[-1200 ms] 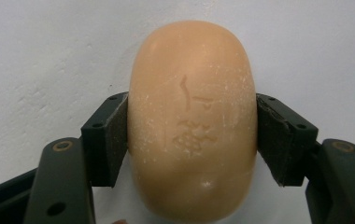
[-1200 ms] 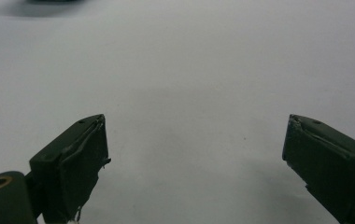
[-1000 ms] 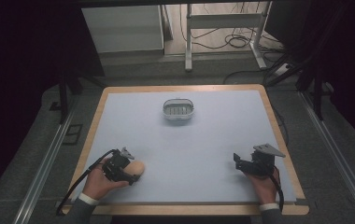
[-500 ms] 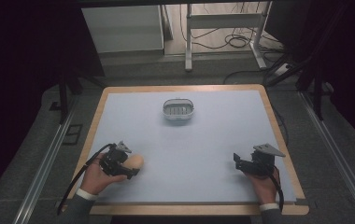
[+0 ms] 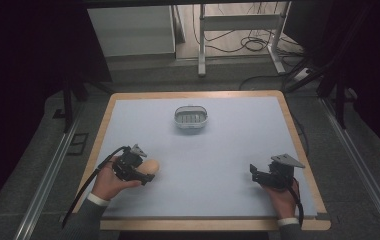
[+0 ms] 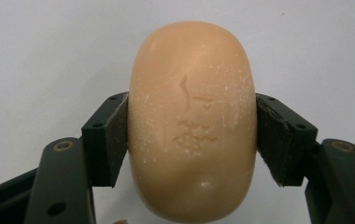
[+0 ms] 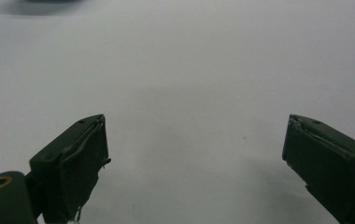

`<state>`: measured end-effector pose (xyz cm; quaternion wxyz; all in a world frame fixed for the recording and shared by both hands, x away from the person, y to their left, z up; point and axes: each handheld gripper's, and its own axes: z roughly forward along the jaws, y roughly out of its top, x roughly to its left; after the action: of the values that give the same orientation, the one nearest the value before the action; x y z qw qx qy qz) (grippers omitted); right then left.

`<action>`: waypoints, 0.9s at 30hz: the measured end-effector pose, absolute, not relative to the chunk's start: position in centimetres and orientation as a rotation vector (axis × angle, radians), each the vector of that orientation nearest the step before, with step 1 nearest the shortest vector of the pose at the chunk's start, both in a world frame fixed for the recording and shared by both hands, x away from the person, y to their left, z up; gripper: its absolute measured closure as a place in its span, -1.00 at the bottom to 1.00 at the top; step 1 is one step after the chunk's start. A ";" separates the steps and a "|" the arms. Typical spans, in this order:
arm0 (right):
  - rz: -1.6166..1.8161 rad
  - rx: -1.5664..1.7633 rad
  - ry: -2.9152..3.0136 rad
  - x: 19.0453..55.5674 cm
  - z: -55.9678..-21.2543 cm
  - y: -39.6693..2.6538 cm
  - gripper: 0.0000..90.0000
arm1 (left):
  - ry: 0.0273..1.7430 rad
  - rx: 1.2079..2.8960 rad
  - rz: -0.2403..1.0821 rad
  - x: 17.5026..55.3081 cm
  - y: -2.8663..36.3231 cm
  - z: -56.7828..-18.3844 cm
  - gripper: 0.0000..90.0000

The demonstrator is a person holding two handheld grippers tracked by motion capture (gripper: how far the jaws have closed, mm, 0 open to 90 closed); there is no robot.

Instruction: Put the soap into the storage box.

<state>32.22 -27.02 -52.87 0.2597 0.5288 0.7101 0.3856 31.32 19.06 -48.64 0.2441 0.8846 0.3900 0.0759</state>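
Observation:
A tan oval bar of soap (image 6: 192, 121) with stamped marks sits between the jaws of my left gripper (image 6: 192, 135), which is shut on its two long sides. In the high view the soap (image 5: 151, 167) is at the table's front left, just past my left gripper (image 5: 144, 175). My right gripper (image 5: 254, 172) rests at the front right, held in a hand. Its jaws stand wide apart over bare table in the right gripper view (image 7: 194, 158), with nothing between them. A small grey soap dish (image 5: 191, 118) stands at the back middle of the table.
The pale blue table top (image 5: 228, 150) has a wooden rim (image 5: 298, 145). A black cable (image 5: 85, 185) trails from the left gripper over the front left edge. Metal frame legs and cables (image 5: 238, 45) stand on the floor behind the table.
My left gripper with the soap has moved a little away from the front edge and slightly left. The right gripper has stayed where it was.

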 end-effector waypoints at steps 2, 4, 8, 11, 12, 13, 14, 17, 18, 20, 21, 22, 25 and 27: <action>1.045 1.433 1.925 32.2 -52.9 -27.0 -0.84 | 1.059 2.422 0.209 31.5 18.8 -48.5 -0.28; 1.046 1.433 1.925 32.2 -52.9 -27.0 -0.84 | 1.051 2.424 0.206 31.7 18.5 -48.4 -0.28; 1.046 1.437 1.926 32.2 -52.9 -27.1 -0.84 | 1.040 2.430 0.197 32.2 18.0 -48.3 -0.28; 1.038 1.445 1.927 32.3 -52.9 -27.1 -0.84 | 1.036 2.436 0.199 32.6 17.7 -48.2 -0.28; 1.039 1.445 1.926 32.3 -52.9 -27.1 -0.84 | 1.031 2.439 0.201 32.7 17.6 -48.1 -0.28; 1.038 1.444 1.926 32.3 -52.9 -27.1 -0.84 | 1.030 2.437 0.199 32.8 17.6 -48.0 -0.28; 1.039 1.445 1.926 32.3 -52.9 -27.1 -0.84 | 1.028 2.438 0.200 32.9 17.5 -47.9 -0.28; 1.042 1.445 1.922 32.3 -52.9 -27.1 -0.84 | 1.029 2.433 0.204 33.2 17.5 -47.7 -0.28; 1.042 1.445 1.922 32.3 -52.9 -27.1 -0.84 | 1.029 2.433 0.204 33.2 17.5 -47.7 -0.28; 1.044 1.444 1.922 32.3 -52.9 -27.1 -0.84 | 1.027 2.436 0.215 33.4 17.3 -47.4 -0.28; 1.043 1.444 1.921 32.3 -52.9 -27.1 -0.83 | 1.025 2.434 0.215 33.5 17.3 -47.3 -0.28; 1.041 1.442 1.921 32.3 -52.9 -27.1 -0.84 | 1.021 2.433 0.214 33.5 17.3 -47.2 -0.28; 1.037 1.441 1.922 32.3 -52.9 -27.0 -0.83 | 1.016 2.431 0.220 33.8 17.1 -47.0 -0.28; 1.037 1.441 1.922 32.3 -52.9 -27.0 -0.83 | 1.016 2.431 0.221 33.9 17.0 -46.9 -0.28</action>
<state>32.25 -27.02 -52.87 0.2595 0.5317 0.7095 0.3828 33.87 17.04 -46.95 0.2465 0.8911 0.3724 0.0808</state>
